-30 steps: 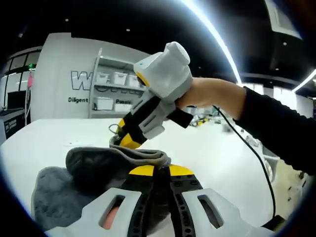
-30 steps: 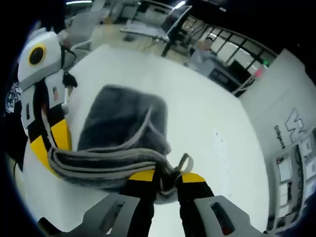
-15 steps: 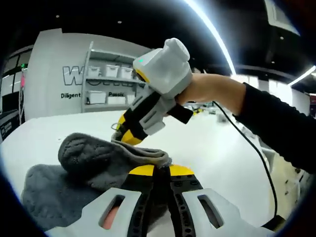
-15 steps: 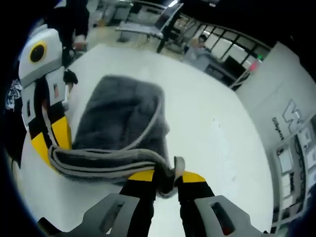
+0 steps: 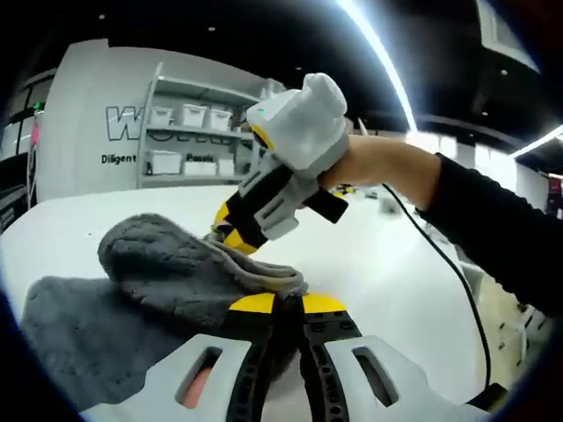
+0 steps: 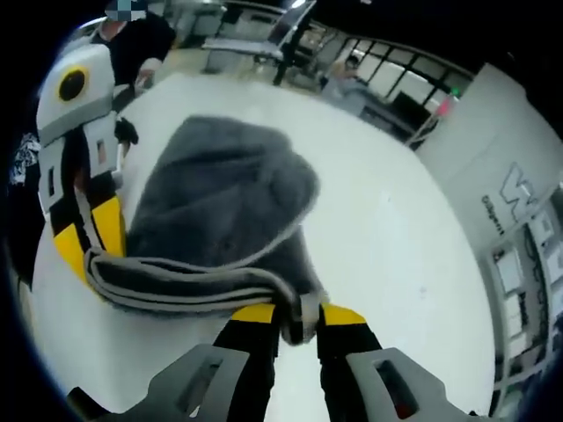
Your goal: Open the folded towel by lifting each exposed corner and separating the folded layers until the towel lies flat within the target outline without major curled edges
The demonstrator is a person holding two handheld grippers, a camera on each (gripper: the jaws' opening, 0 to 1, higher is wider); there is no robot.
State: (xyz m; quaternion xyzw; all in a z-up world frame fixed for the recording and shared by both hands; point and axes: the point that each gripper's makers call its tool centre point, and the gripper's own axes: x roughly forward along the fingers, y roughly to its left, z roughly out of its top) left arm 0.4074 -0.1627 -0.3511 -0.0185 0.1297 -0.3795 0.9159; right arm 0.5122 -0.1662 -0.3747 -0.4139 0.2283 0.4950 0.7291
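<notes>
A grey fluffy towel with a pale hem lies partly folded on the white table. In the left gripper view my left gripper is shut on a corner of the towel's hem. The right gripper, held by a hand in a dark sleeve, pinches the hem just beyond it. In the right gripper view my right gripper is shut on the towel's striped edge, which stretches left to the left gripper. The top layer bulges up between them.
A white wall with shelves of bins stands behind the table. A cable trails from the right gripper. A person stands at the table's far side, and desks and chairs lie beyond.
The lifted towel layer has been drawn further over and spread wider; the fold now bulges rounder. Both grippers keep their hold on the hem.
</notes>
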